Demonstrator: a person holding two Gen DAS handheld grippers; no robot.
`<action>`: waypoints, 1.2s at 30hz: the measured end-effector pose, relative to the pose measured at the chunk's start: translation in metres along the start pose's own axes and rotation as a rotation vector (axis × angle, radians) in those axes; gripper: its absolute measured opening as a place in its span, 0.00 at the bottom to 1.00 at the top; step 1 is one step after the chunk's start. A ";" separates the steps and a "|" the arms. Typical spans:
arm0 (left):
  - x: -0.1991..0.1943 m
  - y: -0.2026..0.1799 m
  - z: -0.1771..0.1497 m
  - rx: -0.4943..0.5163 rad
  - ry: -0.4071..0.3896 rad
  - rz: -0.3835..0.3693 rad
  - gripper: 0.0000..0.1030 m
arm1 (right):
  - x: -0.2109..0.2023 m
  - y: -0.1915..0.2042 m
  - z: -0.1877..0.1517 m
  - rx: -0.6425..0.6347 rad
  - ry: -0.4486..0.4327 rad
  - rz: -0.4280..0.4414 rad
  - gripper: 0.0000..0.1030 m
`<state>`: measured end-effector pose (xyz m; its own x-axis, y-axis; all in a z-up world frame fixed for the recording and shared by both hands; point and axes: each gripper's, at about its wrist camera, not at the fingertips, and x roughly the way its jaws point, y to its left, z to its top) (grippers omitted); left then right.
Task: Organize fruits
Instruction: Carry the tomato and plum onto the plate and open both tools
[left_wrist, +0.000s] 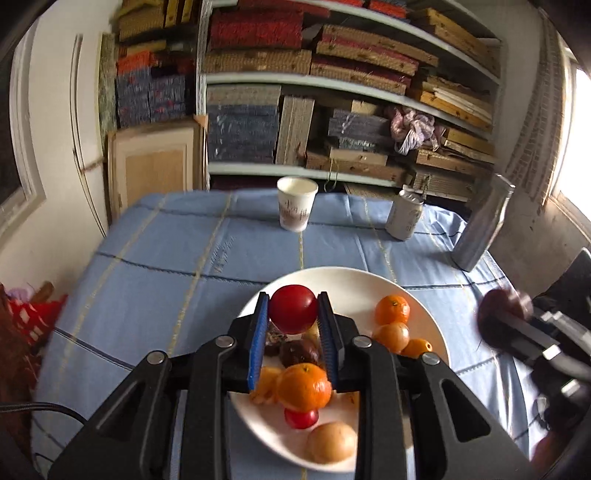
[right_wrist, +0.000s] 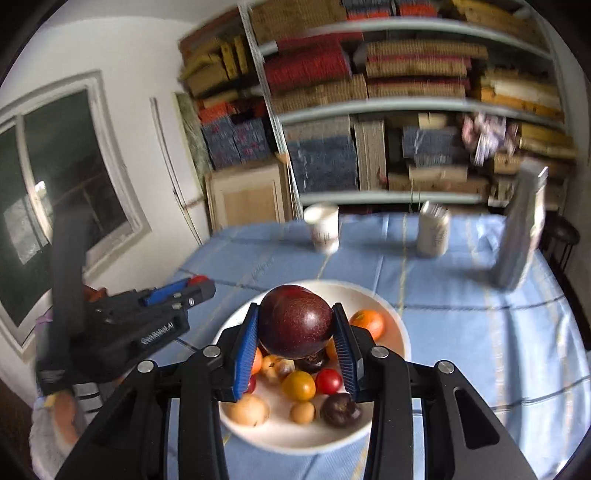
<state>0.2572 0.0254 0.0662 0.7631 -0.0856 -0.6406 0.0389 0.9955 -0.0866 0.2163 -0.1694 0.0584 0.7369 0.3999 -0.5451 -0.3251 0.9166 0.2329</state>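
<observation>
A white plate (left_wrist: 354, 284) (right_wrist: 397, 343) of mixed fruit sits on the blue cloth. My left gripper (left_wrist: 292, 308) is shut on a small red tomato (left_wrist: 293, 308), held above the plate's left part. My right gripper (right_wrist: 295, 325) is shut on a large dark purple plum (right_wrist: 295, 325), lifted over the plate. On the plate lie several oranges (left_wrist: 392, 309), a yellow tomato (right_wrist: 298, 385), a red cherry tomato (right_wrist: 328, 381), a dark plum (right_wrist: 340, 410) and tan fruits (right_wrist: 248, 409). Each gripper shows in the other's view: the right one (left_wrist: 496, 319) and the left one (right_wrist: 195, 284).
At the table's far side stand a paper cup (left_wrist: 296, 203), a white can (left_wrist: 405, 213) and a tall silver bottle (left_wrist: 482, 225). Packed shelves (left_wrist: 332, 92) rise behind the table. A window (right_wrist: 62, 166) is in the wall at left. A person's gloved hand (right_wrist: 55, 413) holds the left gripper.
</observation>
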 end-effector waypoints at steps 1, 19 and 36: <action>0.018 0.004 0.002 -0.021 0.028 -0.007 0.25 | 0.017 -0.001 -0.003 0.003 0.020 -0.004 0.38; 0.105 0.014 -0.007 0.002 0.116 0.018 0.82 | 0.098 0.018 -0.021 -0.207 0.091 -0.136 0.58; 0.022 0.032 -0.007 -0.024 0.015 0.015 0.96 | 0.003 0.008 0.001 -0.056 -0.062 -0.044 0.90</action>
<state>0.2710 0.0548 0.0438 0.7538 -0.0711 -0.6532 0.0114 0.9954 -0.0951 0.2162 -0.1609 0.0593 0.7858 0.3604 -0.5026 -0.3229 0.9322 0.1636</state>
